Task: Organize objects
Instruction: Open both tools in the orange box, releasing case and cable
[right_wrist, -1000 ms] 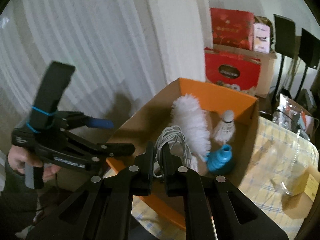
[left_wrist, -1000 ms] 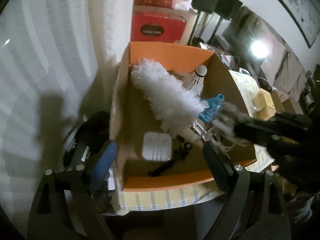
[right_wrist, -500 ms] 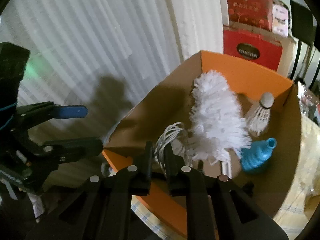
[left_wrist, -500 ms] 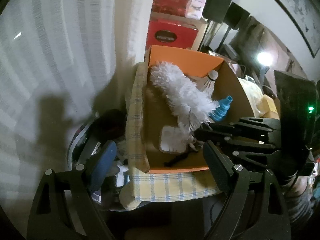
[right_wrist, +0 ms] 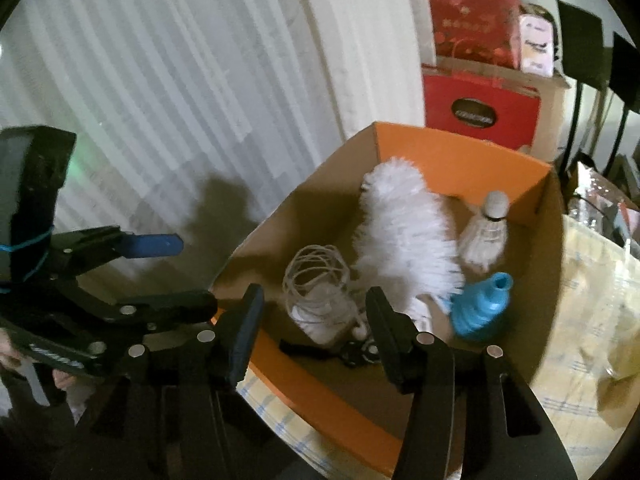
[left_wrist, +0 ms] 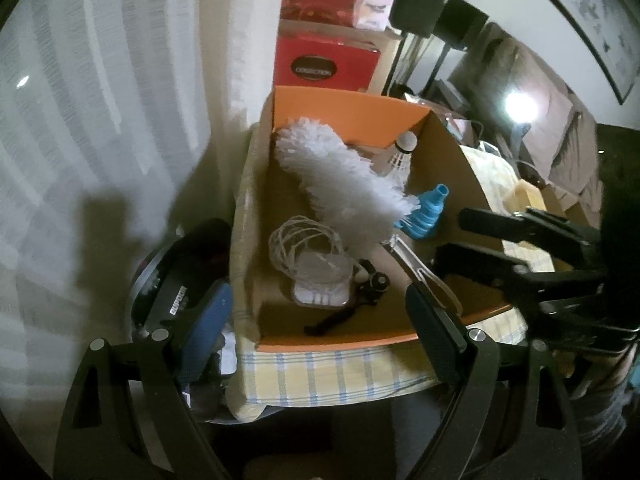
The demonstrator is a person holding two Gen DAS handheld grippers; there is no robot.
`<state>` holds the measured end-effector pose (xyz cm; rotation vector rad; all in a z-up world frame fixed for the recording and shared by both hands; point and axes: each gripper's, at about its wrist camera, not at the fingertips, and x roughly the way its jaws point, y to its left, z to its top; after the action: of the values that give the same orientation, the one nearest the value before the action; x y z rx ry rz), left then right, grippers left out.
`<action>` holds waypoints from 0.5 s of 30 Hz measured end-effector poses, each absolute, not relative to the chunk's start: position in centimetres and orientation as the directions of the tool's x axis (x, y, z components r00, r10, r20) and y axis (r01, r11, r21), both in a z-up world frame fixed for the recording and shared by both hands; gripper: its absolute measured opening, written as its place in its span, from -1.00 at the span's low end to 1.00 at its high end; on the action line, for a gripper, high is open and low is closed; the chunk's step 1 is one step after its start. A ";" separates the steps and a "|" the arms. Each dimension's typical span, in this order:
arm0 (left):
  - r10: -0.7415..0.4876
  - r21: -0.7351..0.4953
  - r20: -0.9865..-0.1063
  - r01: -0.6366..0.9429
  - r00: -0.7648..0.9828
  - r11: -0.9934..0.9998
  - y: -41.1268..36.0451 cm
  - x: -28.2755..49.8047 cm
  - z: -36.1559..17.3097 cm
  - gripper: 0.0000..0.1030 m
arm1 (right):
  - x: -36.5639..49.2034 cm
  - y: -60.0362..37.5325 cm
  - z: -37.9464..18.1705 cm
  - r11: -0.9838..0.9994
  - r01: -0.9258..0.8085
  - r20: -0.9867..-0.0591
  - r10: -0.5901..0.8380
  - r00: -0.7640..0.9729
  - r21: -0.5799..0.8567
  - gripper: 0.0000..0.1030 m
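The right gripper point(right_wrist: 312, 320) tilts down over the orange cardboard box point(right_wrist: 460, 152), jaws just opened (nothing between them); the coiled white cord point(right_wrist: 316, 280) lies inside. The left gripper point(left_wrist: 316, 332) hangs wide, empty.

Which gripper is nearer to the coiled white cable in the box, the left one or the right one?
Right. The right gripper hangs open just above the coiled white cable, which lies free in the box. The left gripper stays outside the box's near edge.
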<state>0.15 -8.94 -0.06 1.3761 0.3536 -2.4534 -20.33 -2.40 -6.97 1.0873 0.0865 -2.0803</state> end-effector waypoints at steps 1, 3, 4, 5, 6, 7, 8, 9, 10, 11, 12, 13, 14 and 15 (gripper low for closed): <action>-0.150 -0.054 -0.857 0.376 -0.493 -0.925 -8.6 -0.1 0.0 0.84 | -20.2 -1.8 -6.7 -0.705 0.655 -0.721 -0.600 -0.347 0.271 0.07; -0.165 -0.041 -0.850 0.373 -0.501 -0.927 -8.0 -0.3 0.2 0.96 | -19.9 -0.5 -6.2 -0.716 0.648 -0.718 -0.592 -0.366 0.260 0.07; -0.165 -0.038 -0.849 0.370 -0.502 -0.928 -7.9 -0.4 0.2 0.96 | -19.8 0.0 -5.9 -0.722 0.643 -0.718 -0.587 -0.374 0.254 0.08; -0.162 -0.039 -0.849 0.365 -0.502 -0.930 -7.7 -0.5 0.2 0.97 | -19.7 0.6 -5.7 -0.729 0.638 -0.719 -0.580 -0.383 0.247 0.14; -0.156 -0.042 -0.850 0.360 -0.504 -0.932 -7.4 -0.7 0.2 0.97 | -19.6 1.2 -5.5 -0.736 0.633 -0.720 -0.573 -0.391 0.242 0.27; -0.154 -0.043 -0.849 0.357 -0.505 -0.933 -7.2 -0.8 0.3 0.97 | -19.5 1.7 -5.3 -0.741 0.628 -0.721 -0.568 -0.397 0.238 0.35; -0.151 -0.045 -0.849 0.353 -0.507 -0.935 -6.9 -1.0 0.3 0.98 | -19.4 2.4 -5.1 -0.744 0.624 -0.720 -0.566 -0.401 0.239 0.49; -0.148 -0.046 -0.848 0.348 -0.509 -0.937 -6.6 -1.2 0.3 0.99 | -19.3 2.8 -5.0 -0.744 0.622 -0.720 -0.569 -0.399 0.244 0.56; -0.146 -0.046 -0.847 0.344 -0.512 -0.938 -6.4 -1.3 0.3 0.99 | -19.2 3.3 -4.9 -0.744 0.619 -0.718 -0.572 -0.397 0.250 0.56; -0.143 -0.048 -0.845 0.338 -0.516 -0.940 -6.0 -1.5 0.3 0.99 | -19.1 3.9 -4.8 -0.748 0.615 -0.718 -0.570 -0.400 0.251 0.57; -0.140 -0.049 -0.843 0.333 -0.519 -0.942 -5.7 -1.7 0.4 0.99 | -19.0 4.5 -4.7 -0.756 0.607 -0.719 -0.562 -0.410 0.244 0.59; -0.135 -0.051 -0.841 0.325 -0.524 -0.944 -5.2 -2.0 0.5 0.99 | -19.0 5.0 -4.6 -0.763 0.601 -0.719 -0.554 -0.419 0.239 0.61; -0.131 -0.052 -0.840 0.319 -0.527 -0.946 -4.8 -2.2 0.5 0.99 | -18.9 5.6 -4.5 -0.771 0.592 -0.719 -0.547 -0.428 0.234 0.64; -0.122 -0.057 -0.838 0.308 -0.532 -0.950 -4.3 -2.5 0.6 0.99 | -18.9 6.2 -4.4 -0.777 0.584 -0.717 -0.544 -0.436 0.235 0.65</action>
<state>-2.46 -4.31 0.56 1.3641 0.2898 -2.5352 -18.90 6.16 -4.39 1.0817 0.0630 -2.2120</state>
